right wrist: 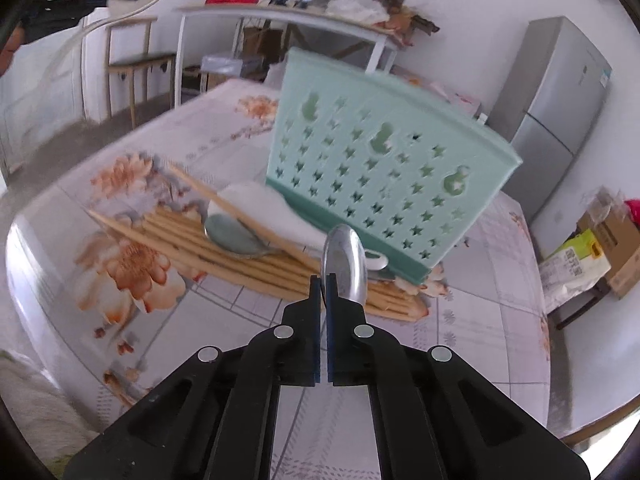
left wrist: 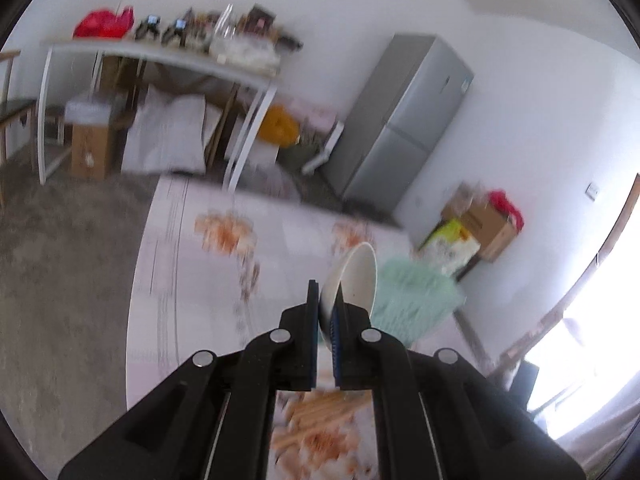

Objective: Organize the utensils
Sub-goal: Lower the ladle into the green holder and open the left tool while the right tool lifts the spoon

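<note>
Two items lifted: left claw (left wrist: 327, 300) clamps a bowl (left wrist: 352, 276), right claw (right wrist: 323, 284) a spoon (right wrist: 344, 260); chopsticks (right wrist: 224, 246), another spoon at ten o'clock remain on the desk (right wrist: 480, 340)

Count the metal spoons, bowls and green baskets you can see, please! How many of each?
Metal spoons: 2, the held spoon in the right hand-held gripper and the loose spoon on the chopsticks
Bowls: 1, the white bowl in the left hand-held gripper
Green baskets: 1, the green basket
Total: 4
</note>
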A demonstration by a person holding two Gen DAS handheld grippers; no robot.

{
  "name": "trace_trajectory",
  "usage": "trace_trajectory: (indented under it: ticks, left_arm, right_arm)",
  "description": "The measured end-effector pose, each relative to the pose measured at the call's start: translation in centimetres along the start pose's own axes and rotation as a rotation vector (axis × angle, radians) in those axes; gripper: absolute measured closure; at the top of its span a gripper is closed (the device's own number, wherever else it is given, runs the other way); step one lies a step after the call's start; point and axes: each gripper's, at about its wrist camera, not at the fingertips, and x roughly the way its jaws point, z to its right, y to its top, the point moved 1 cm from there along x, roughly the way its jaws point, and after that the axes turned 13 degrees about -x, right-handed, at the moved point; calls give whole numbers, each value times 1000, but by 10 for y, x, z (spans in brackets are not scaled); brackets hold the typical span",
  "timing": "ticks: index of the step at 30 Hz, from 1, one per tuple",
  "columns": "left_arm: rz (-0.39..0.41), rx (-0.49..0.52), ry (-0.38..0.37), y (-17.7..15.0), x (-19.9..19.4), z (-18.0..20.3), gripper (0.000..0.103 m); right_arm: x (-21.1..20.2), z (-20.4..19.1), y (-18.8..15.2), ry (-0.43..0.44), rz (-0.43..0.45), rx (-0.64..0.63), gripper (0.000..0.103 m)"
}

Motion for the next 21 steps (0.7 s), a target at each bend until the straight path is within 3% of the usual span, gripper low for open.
trace_trajectory:
  ticks: [10,13,21]
  left_arm:
    - [272,115,-14,61,22,78,99]
    - [339,184,38,69,41,101,98]
    - [348,324,123,47,104,130,98]
  right_arm:
    - [-37,25,9,20,109,110,103]
    - [-42,34,10,29,135,140,103]
    - [-55,55,8,51,195,217,103]
